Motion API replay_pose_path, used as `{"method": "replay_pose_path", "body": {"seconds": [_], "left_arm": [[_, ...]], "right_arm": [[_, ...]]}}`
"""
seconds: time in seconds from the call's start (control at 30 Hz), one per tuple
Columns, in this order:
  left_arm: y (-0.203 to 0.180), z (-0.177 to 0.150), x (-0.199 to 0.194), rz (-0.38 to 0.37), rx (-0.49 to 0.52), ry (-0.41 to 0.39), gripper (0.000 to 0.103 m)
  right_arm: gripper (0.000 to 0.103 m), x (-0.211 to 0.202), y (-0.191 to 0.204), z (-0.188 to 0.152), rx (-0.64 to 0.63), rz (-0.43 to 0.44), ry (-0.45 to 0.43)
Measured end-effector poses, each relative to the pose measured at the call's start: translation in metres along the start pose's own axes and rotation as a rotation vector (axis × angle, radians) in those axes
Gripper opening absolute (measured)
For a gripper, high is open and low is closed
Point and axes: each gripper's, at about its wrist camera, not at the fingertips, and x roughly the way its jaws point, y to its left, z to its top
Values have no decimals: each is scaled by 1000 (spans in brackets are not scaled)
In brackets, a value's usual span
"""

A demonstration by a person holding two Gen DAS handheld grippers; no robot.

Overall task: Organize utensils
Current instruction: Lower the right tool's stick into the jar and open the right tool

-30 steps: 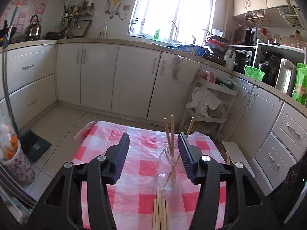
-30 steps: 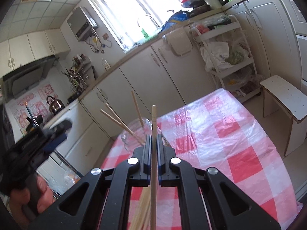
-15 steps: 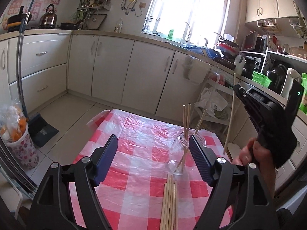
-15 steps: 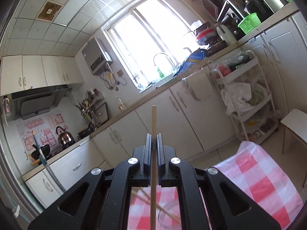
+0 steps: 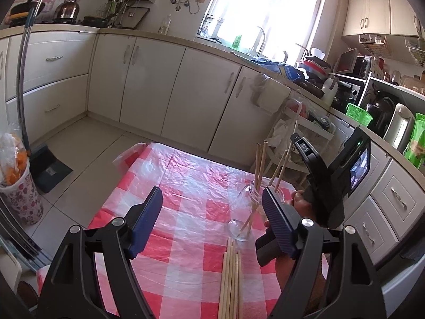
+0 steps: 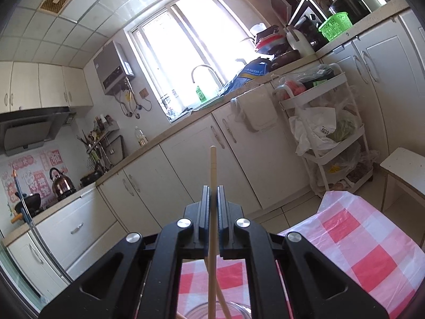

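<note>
Bright daylight blows out the window (image 5: 268, 13); fisheye edges bend, perhaps slightly soft.

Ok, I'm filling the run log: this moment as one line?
right gripper: shut on chopstick above glass jar | left gripper: open, empty | loose chopsticks: on checked tablecloth

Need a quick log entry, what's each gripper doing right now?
Left gripper: open, holding nothing; it has just been opening.
Right gripper: shut on a wooden chopstick.

A kettle (image 5: 67, 7), green basket (image 5: 359, 113) and white trolley (image 6: 329, 130) line the kitchen.
</note>
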Motion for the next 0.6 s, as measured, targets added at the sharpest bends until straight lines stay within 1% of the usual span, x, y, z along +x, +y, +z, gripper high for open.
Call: {"method": "replay_pose_path", "body": {"seconds": [0.13,0.33,0.5,0.6], "left_arm": [[1,0,1,5,1,1,74],[1,-1,5,24,-2,12,75],[-1,-5,8,42,-5,23,75],[-4,-7,10,56,-4,30,75]], "right_arm": [[6,-4,0,-7,-27,11,28],[6,-27,5,-12,-84,30,62],[6,-48,10,-20,-133,37,124],[6,-60,14,-27,-170,46,185]]}}
